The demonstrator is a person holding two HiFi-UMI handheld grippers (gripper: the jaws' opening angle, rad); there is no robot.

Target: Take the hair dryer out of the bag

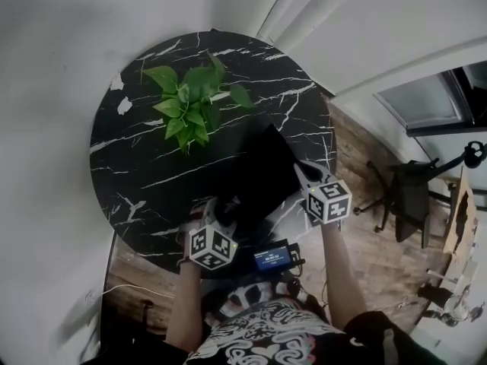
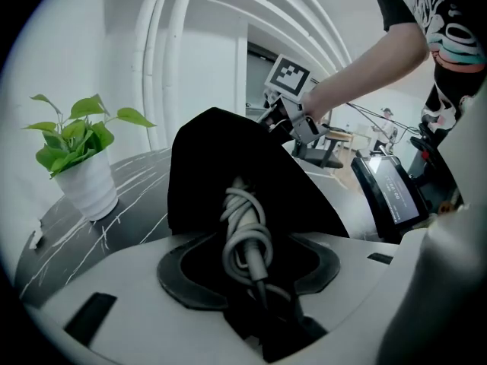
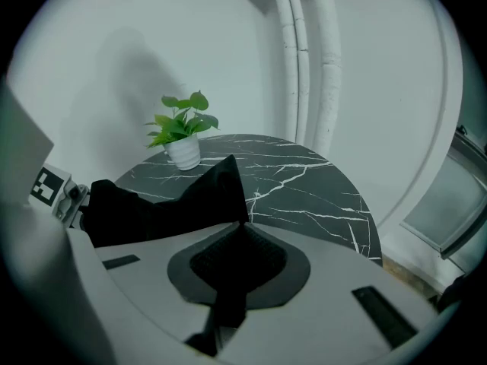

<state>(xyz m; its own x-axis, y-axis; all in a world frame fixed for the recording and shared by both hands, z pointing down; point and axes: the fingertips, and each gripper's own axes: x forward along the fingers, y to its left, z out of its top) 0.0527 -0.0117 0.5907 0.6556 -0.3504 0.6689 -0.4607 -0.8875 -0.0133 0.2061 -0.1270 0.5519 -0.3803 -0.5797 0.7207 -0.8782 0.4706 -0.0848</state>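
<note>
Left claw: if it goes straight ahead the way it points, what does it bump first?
Probably the coiled grey cord, already between the left claw's jaws, poking out of the black cloth bag.

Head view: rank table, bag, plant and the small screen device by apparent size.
1. table
2-3. bag and plant: about alike. The black bag blends into the dark tabletop, so I won't rank them.
4. screen device

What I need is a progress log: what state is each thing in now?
bag: held over the table, one edge pinched.
cord: coiled in a bundle.
left gripper: closed on the cord.
right gripper: shut on the bag.
potted plant: upright.
</note>
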